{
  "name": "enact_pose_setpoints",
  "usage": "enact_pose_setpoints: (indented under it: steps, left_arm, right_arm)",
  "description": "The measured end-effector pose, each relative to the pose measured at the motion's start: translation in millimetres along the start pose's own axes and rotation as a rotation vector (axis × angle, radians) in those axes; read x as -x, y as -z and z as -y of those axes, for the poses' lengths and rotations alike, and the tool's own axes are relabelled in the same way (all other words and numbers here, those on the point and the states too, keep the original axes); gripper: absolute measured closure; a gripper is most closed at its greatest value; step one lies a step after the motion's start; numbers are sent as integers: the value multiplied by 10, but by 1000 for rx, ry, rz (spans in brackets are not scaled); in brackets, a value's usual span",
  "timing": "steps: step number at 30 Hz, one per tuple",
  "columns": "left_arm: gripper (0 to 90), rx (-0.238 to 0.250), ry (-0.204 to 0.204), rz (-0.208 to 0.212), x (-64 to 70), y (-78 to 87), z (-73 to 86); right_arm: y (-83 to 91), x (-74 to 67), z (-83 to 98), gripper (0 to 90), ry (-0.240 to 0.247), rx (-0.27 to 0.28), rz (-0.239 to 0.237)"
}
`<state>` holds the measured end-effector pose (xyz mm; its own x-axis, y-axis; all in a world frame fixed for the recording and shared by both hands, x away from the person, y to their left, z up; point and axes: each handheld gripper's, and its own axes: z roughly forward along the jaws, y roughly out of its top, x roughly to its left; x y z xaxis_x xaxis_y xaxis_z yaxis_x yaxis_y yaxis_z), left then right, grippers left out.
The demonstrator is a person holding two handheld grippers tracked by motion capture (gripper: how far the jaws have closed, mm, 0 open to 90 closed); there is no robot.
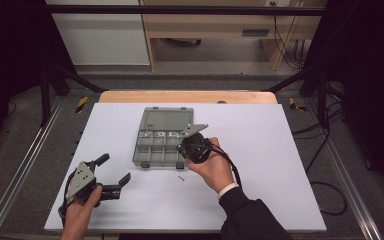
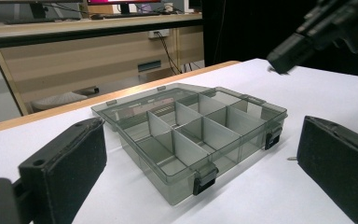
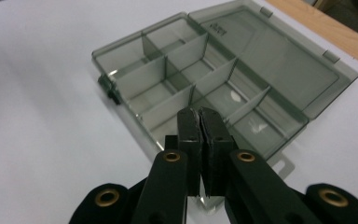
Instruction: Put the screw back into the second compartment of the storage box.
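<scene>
High view, left to right: left gripper [image 1: 114, 170] near table's front-left, jaws wide apart, empty. See-through grey plastic box [image 1: 161, 142] with little compartments mid-table, lid open flat. Right gripper [image 1: 194, 145] over box's right end, jaws pressed together, empty.

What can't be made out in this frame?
- Right tool: jaws pressed together; whether anything is pinched between them is too small to tell, right gripper view.
- Contents of the organizer box: pale specks, too small to identify, high view.
- Small item on the table: too small to identify.
</scene>
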<state>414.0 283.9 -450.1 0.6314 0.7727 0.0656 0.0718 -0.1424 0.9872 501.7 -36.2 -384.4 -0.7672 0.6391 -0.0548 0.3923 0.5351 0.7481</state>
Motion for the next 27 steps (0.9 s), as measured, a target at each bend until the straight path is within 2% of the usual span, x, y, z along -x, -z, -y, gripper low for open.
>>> enact_pose_setpoints:
  steps: [5,7,9,10,27]
  left_arm:
    - [12,-1,1,3,1,-4,1]
    - [12,-3,1,4,3,-7,1]
    - [11,-3,0,5,5,-7,0]
    - [11,-1,0,5,4,-7,-2]
    - [8,4,7,-1,-14,-1,-3]
  right_arm:
    - [-78,31,-123,880,1,12,21]
    - [-163,38,-188,880,20,19,48]
    - [-188,38,-206,880,17,18,59]
    - [-235,44,-239,880,22,24,79]
    - [-508,46,-374,880,-5,55,84]
